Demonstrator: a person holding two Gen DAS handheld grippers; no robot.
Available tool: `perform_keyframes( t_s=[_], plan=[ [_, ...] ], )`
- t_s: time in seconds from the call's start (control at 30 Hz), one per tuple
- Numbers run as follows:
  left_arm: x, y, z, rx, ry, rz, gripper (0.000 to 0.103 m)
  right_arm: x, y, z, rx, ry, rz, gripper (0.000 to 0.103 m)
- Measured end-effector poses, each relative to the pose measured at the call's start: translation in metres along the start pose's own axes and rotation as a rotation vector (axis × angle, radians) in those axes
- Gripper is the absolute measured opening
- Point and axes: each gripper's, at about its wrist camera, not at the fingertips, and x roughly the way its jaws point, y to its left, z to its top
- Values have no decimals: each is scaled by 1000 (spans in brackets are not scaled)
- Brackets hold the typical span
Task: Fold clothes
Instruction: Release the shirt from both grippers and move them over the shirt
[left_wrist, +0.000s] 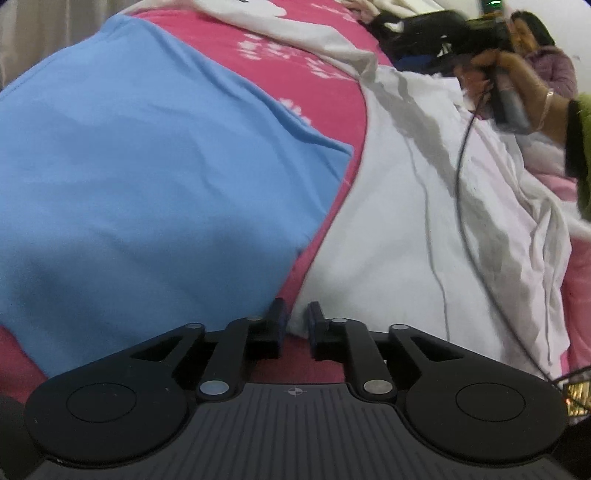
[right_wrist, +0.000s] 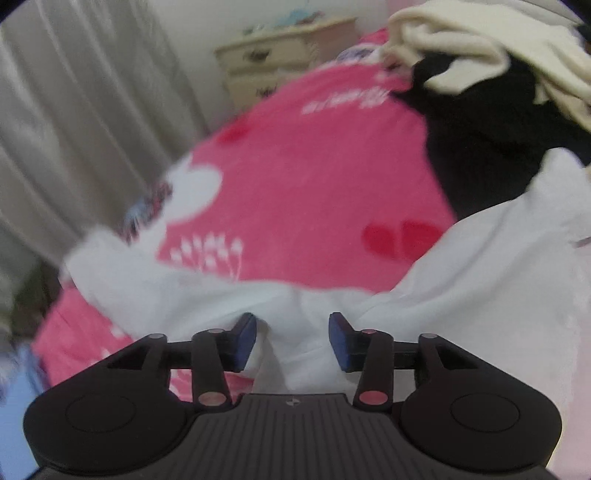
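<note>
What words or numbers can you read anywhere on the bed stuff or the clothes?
None can be read.
Pink blanket: white marks that look like writing, too blurred to read.
Pink blanket, left view: white marks, too smeared to tell if they are words.
Blue cloth, white cloth: no print showing.

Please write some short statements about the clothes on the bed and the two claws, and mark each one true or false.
1. A blue garment lies on the pink blanket. True.
2. The left claw grips the blue garment. False: its jaws stand slightly apart, with nothing pressed between them.
3. White cloth bunches between the right claw's open jaws. True.
4. The black garment lies alone. False: cream cloth lies on it.
</note>
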Motion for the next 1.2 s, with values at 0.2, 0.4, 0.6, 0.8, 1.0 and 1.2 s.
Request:
perform_keyframes(
  t_s=[0.2, 0.4, 0.6, 0.8, 1.0, 1.2],
  plan=[
    [-29, 0, 1, 36, -79, 48, 19, -119, -44, 25, -53, -99, 1, 47],
    [-19, -21, 27, 60, -107, 47, 21, -288, -88, -14, -55, -292, -49, 41],
    [25, -66, 53, 156, -34, -74, 25, -382, -115, -132, 67, -383, -131, 41],
    [73, -132, 54, 349, 107, -195, 25, -359, -135, -241, 190, -241, -274, 42],
    [104, -189, 38, 517, 203, -222, 25, -302, -137, -303, 156, -85, -359, 43],
    [113, -221, 18, 575, 235, -256, 25, -263, -120, -328, -32, 11, -402, 43]
  ],
)
